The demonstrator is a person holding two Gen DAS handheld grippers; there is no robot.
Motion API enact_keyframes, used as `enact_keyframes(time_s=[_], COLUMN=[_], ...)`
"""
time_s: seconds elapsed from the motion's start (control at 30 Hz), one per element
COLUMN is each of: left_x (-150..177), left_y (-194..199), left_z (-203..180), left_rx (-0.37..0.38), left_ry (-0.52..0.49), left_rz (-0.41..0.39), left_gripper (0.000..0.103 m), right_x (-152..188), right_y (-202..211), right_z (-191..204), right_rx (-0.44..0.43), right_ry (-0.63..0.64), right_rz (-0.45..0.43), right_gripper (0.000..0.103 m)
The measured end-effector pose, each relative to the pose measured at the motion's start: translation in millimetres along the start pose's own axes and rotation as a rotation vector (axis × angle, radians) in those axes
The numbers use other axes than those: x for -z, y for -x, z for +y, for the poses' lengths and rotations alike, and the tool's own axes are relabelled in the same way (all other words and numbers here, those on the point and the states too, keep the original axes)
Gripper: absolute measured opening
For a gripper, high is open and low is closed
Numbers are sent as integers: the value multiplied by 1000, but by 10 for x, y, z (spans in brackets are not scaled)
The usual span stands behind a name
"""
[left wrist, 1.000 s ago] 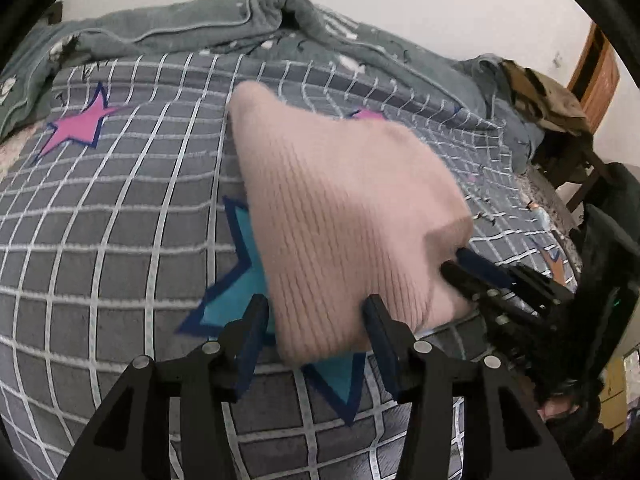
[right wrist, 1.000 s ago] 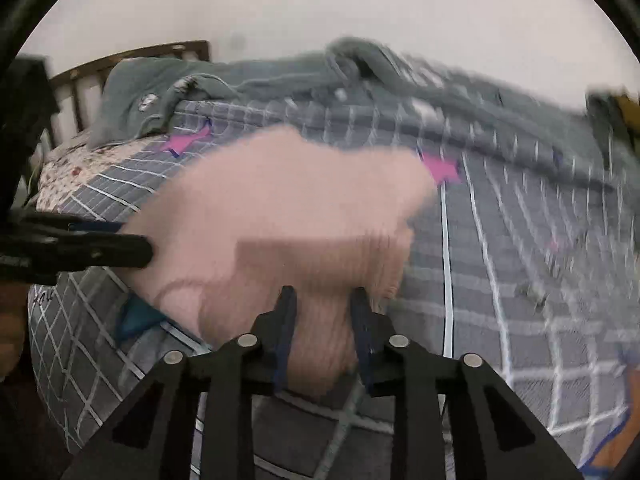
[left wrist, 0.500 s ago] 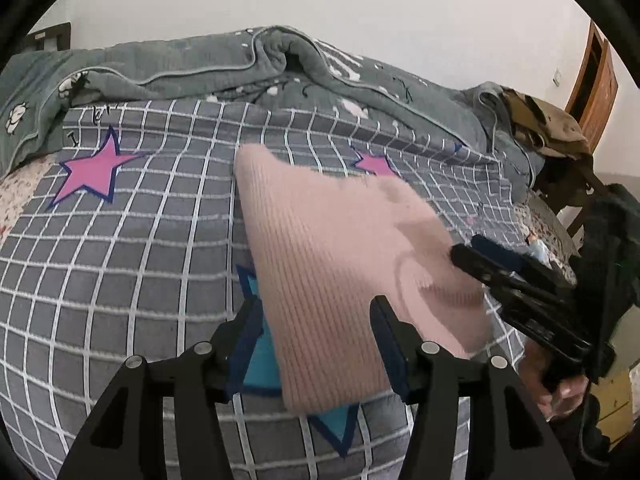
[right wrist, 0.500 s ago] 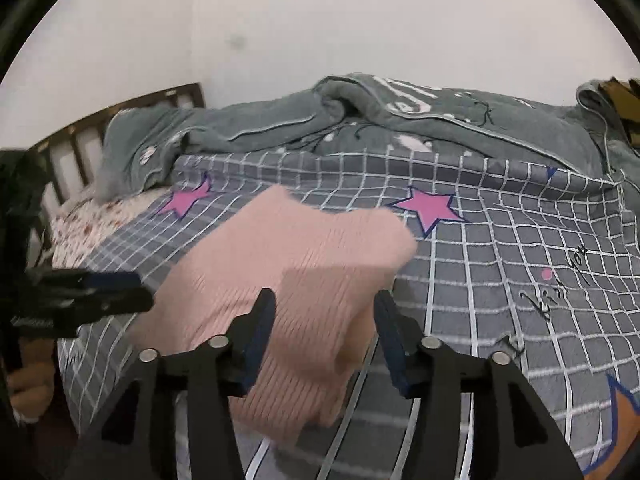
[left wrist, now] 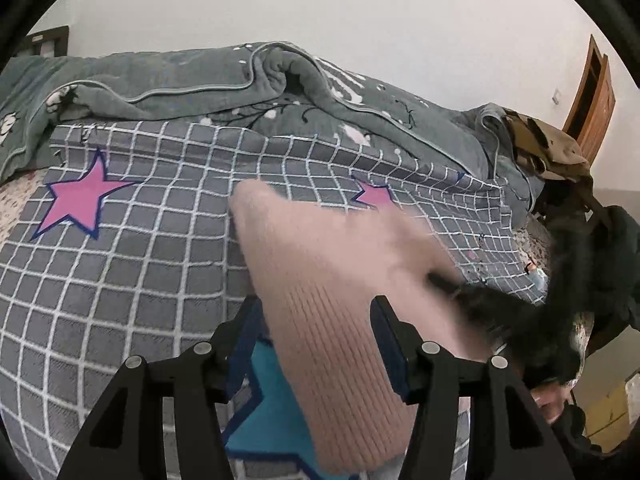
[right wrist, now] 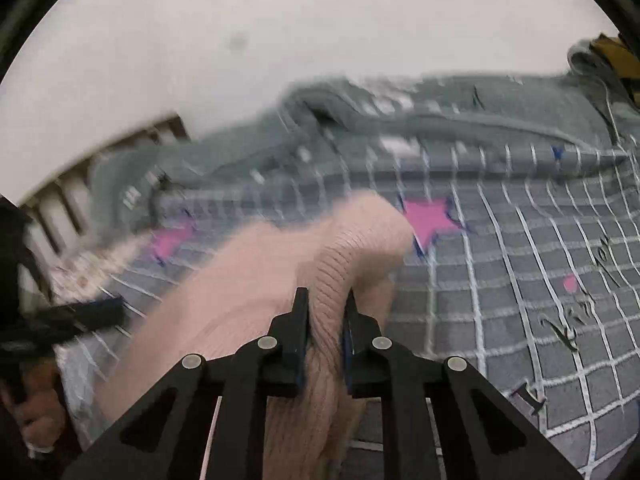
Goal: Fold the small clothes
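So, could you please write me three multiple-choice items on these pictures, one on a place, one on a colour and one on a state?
1. Where does the pink knit garment lie?
A. on the checked bedspread
B. on a chair
C. on the floor

2. What colour is the star under the garment's near end?
A. yellow
B. teal
C. white

3. How are the right tongs?
A. wide open
B. out of view
C. shut on the garment

Answers:
1 A, grid fabric surrounds it.
2 B, the teal star shows beside the left tongs.
3 C, the knit bunches between the fingers.

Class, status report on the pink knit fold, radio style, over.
Right gripper shut on pink knit. Left gripper open, straddling it. Checked bedsheet beneath, nothing blocking.
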State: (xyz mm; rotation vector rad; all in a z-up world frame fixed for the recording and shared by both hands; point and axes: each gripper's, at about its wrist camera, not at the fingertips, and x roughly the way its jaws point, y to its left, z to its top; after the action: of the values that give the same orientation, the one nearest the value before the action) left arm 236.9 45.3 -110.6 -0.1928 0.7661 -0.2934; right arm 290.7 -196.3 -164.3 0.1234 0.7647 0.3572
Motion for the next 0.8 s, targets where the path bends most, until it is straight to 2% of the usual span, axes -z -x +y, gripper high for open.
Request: enact_keyframes(time_s=[0.03,0.07,0.1,0.17,0.3,0.43,0.5,0.67,0.8], left_x=[-26,-50,-69,-127,-252,-374,-405,-398,-386], left_y=[-34,-67,-98,-177,-347,-491,-574,-849,-941], left_z=[-16,-32,-47,-77,-92,-23,4,64,103], left_rx=[4,5,7,6,-2,19,29,-22,-39], left_ry=[-4,-9,-16,-38,-64,-51,-49,-79,-84], left_rz=[0,1,3,4,16,34,54,109,120], left_gripper=[54,54,54,54,54,54,54,54,54], right_x=[33,44,19,-68,-212,-354,-372,-256,-228], right_y=[-109,-125,-87,34,207,143,12,-446,-502], right_z=[-18,-35,-43,-59,-10,84,111,24,-69], right_rx=[12,24,32,39,26,1,-16,13,7], right_ry=[5,10,16,10,11,51,55,36,0], right_rz=[45,44,35,8,-66,-82,-56,72,76], right_gripper=[15,18,30,46,46,45,42,38,38])
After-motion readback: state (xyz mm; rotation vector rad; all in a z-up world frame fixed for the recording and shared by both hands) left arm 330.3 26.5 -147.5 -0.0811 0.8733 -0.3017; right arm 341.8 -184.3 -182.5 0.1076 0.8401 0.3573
